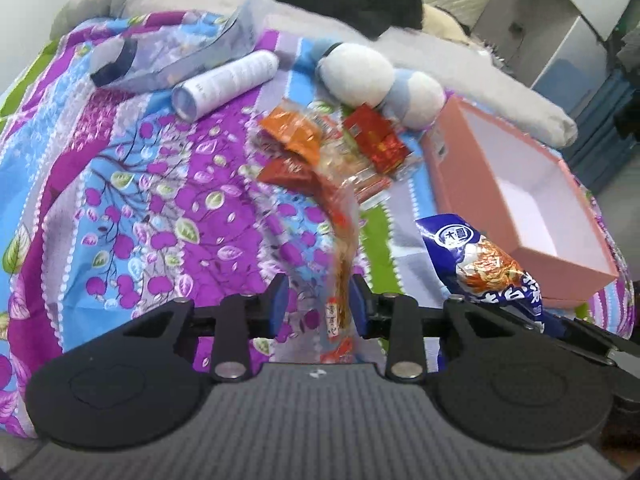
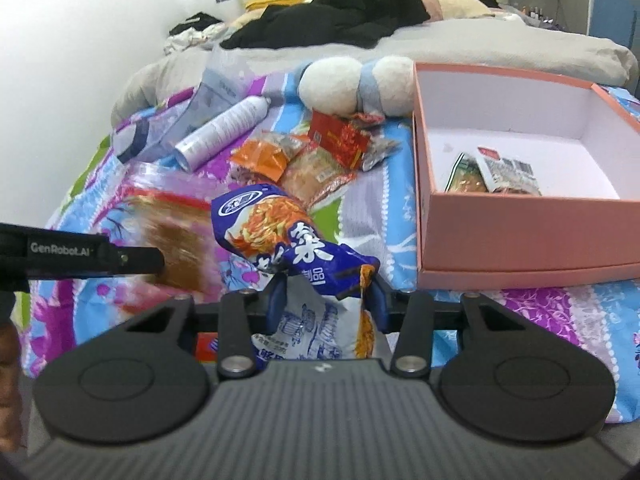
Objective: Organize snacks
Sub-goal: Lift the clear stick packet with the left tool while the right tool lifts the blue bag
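My left gripper point(image 1: 319, 304) is shut on a clear snack packet with red and brown contents point(image 1: 340, 248), held above the bedspread; the packet looks blurred and also shows in the right wrist view point(image 2: 176, 232). My right gripper point(image 2: 326, 300) is shut on a blue snack bag point(image 2: 280, 236), also in the left wrist view point(image 1: 488, 264). A pile of orange and red snack packets point(image 1: 332, 144) lies mid-bed point(image 2: 312, 152). An open pink box point(image 2: 520, 232) at the right holds two small packets point(image 2: 492, 172).
A white spray can point(image 1: 228, 82), a clear plastic bag point(image 1: 168, 60) and a white and blue plush toy point(image 1: 384, 80) lie behind the snacks on the floral bedspread point(image 1: 140, 200). Black clothes point(image 2: 340, 16) and a grey blanket sit further back.
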### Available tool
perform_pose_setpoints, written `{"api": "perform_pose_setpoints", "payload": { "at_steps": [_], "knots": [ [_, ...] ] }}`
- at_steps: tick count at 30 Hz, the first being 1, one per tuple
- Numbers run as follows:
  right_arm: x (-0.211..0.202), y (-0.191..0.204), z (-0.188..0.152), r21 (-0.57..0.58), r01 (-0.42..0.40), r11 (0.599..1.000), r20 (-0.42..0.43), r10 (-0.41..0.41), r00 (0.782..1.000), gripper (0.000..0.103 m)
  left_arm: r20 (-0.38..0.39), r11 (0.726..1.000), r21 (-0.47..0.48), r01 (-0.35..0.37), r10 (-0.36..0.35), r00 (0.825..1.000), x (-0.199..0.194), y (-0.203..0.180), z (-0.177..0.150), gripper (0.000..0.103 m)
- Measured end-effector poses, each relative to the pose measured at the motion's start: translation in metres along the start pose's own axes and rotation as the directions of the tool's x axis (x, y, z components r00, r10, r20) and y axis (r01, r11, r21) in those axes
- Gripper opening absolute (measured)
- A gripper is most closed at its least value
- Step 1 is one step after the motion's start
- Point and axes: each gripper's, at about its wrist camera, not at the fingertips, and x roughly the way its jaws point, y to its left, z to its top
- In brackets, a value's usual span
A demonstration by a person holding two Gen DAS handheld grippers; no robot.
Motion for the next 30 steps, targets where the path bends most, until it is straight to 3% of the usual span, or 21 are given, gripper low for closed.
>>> {"api": "perform_pose_setpoints", "payload": {
  "at_steps": [1, 5, 9, 12, 14, 16, 19, 30],
  "knots": [
    [-0.004, 0.0, 0.002, 0.005, -0.003, 1.0, 0.008, 0.003, 1.0, 0.046, 0.005, 1.0, 0.007, 0.002, -0.002, 1.0, -0.002, -0.002, 0.001, 0.025],
    [-0.012, -0.001, 0.004, -0.003, 0.017, 1.0, 0.03, -0.017, 0.999, 0.046, -0.019, 1.0, -0.015, 0.022, -0.023, 1.0, 0.006, -0.002, -0.001, 0.025],
    [-0.002, -0.01, -0.005, 0.014, 0.023, 1.0, -0.013, -0.023, 1.0, 0.046, -0.069, 0.997, -0.059, 0.049, -0.053, 0.996, 0.026, 0.008, -0.011, 0.025],
    [0.011, -0.014, -0.017, 0.026, 0.024, 0.999, -0.065, -0.022, 0.998, 0.046, -0.09, 0.995, -0.079, 0.063, -0.07, 0.993, 0.043, 0.021, -0.016, 0.03],
    [0.017, -0.014, -0.024, 0.034, 0.021, 0.999, -0.09, -0.018, 0.996, 0.046, -0.122, 0.996, -0.066, 0.054, -0.062, 0.991, 0.057, 0.027, -0.018, 0.042],
    [0.022, -0.014, -0.027, 0.038, 0.016, 0.999, -0.109, -0.012, 0.994, 0.046, -0.125, 0.999, -0.017, 0.049, -0.051, 0.991, 0.067, 0.029, -0.019, 0.059],
    [0.026, -0.015, -0.028, 0.028, 0.02, 0.999, -0.115, -0.017, 0.993, 0.046, -0.121, 0.997, 0.065, 0.039, -0.031, 0.992, 0.077, 0.027, -0.016, 0.071],
    [0.035, -0.029, -0.031, 0.067, 0.048, 0.997, -0.139, -0.038, 0.99, 0.046, -0.134, 0.952, 0.306, -0.005, 0.048, 0.99, 0.12, 0.015, -0.02, 0.073]
  ]
}}
